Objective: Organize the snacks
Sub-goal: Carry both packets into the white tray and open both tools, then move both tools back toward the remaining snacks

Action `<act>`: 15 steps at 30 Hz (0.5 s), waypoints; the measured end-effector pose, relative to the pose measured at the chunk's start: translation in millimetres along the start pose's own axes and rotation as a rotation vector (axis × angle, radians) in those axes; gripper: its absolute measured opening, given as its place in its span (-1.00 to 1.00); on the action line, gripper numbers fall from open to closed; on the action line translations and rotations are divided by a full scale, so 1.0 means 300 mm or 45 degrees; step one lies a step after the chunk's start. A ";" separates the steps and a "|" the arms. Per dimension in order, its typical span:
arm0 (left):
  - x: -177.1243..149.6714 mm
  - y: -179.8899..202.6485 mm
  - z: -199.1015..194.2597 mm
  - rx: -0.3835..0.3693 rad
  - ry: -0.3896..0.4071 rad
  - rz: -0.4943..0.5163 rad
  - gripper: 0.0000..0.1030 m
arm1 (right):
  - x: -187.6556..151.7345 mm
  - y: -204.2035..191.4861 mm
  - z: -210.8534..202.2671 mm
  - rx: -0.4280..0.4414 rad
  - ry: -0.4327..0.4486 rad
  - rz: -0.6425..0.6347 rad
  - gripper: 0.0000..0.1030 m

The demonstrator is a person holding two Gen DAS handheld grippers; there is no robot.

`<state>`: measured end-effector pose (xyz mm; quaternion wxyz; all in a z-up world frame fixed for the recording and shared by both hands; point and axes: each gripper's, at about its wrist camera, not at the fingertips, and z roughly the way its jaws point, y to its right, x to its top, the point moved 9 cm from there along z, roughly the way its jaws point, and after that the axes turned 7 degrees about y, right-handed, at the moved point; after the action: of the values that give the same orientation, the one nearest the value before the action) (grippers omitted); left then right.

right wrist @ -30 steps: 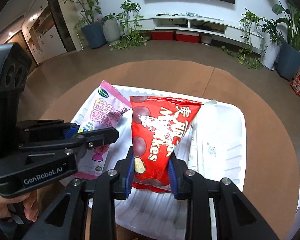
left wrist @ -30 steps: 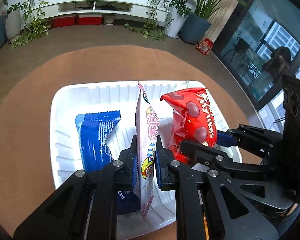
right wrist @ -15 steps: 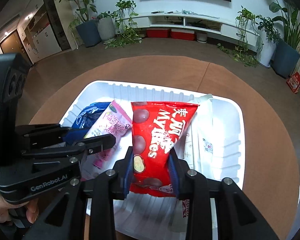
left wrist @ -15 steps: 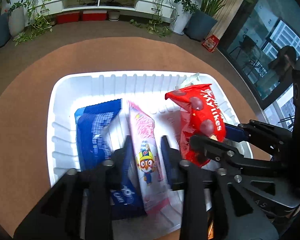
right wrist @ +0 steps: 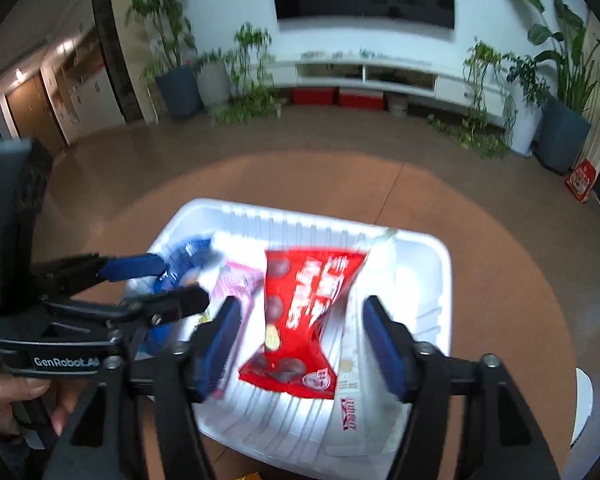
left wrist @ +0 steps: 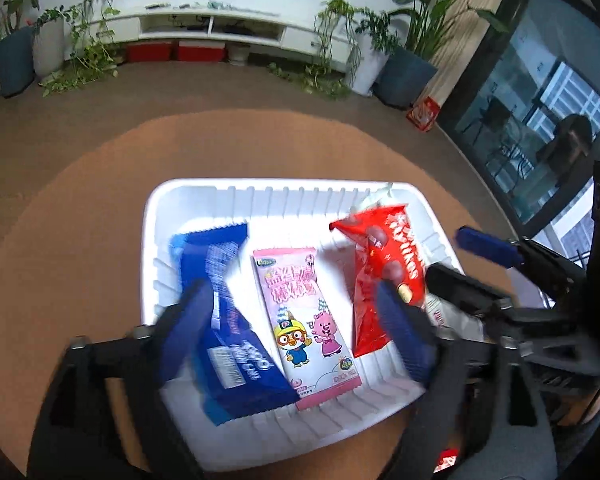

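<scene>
A white ribbed tray (left wrist: 260, 200) (right wrist: 428, 312) sits on a round brown table. In it lie a blue packet (left wrist: 228, 320) (right wrist: 184, 260), a pink cartoon packet (left wrist: 304, 320) (right wrist: 236, 284), a red Mylikes bag (left wrist: 384, 280) (right wrist: 304, 312) and a white packet (right wrist: 360, 360). My left gripper (left wrist: 296, 332) is open above the pink packet, holding nothing. My right gripper (right wrist: 300, 344) is open around the red bag, pads apart from it. The right gripper also shows at the right of the left wrist view (left wrist: 472, 264).
The round brown table (left wrist: 80, 200) ends close in front of the tray. A white object (right wrist: 582, 400) sits at the table's right edge. Beyond are a brown floor, potted plants and a low white TV shelf (left wrist: 220, 32).
Both grippers have opened and pulled back. The pink packet dropped flat into the tray between the blue packet and the red bag. The red bag was let go and rests in the tray.
</scene>
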<state>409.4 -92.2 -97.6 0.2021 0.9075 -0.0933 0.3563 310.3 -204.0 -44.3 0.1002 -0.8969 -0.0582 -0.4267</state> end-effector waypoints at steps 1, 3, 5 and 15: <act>0.015 0.004 -0.034 -0.020 0.034 0.007 0.99 | 0.032 0.005 -0.042 0.043 0.069 0.038 0.61; 0.046 0.013 -0.105 -0.032 0.123 0.053 0.99 | 0.071 0.013 -0.098 0.104 0.160 0.094 0.90; 0.076 0.018 -0.189 -0.021 0.220 0.125 0.99 | 0.110 0.023 -0.164 0.138 0.249 0.126 0.98; 0.034 -0.099 -0.646 0.170 0.455 -0.004 0.99 | 0.126 0.081 -0.442 0.098 0.499 0.191 0.98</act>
<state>308.0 18.2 29.3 0.1554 0.8413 -0.0308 0.5168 238.8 -257.4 63.5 0.1751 -0.7942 0.0131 -0.5817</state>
